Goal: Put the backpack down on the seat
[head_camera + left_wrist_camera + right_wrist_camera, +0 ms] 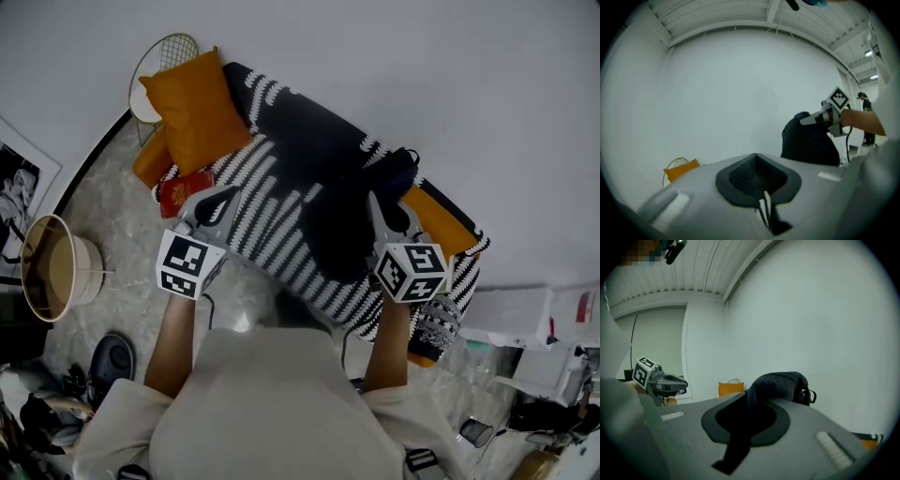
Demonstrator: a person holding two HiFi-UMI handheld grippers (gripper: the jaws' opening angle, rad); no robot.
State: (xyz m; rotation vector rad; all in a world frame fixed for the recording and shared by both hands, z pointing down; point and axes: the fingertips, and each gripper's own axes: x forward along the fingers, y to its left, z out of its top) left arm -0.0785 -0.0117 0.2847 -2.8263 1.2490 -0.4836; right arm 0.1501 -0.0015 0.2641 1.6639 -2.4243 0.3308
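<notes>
Right gripper pinching the backpack strap, left gripper nipping the blanket.
I'm judging it resting on the seat; only releasing remains.

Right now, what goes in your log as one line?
left tongs: shut on blanket | right tongs: shut on strap | backpack: above blanket, touching unclear
</notes>
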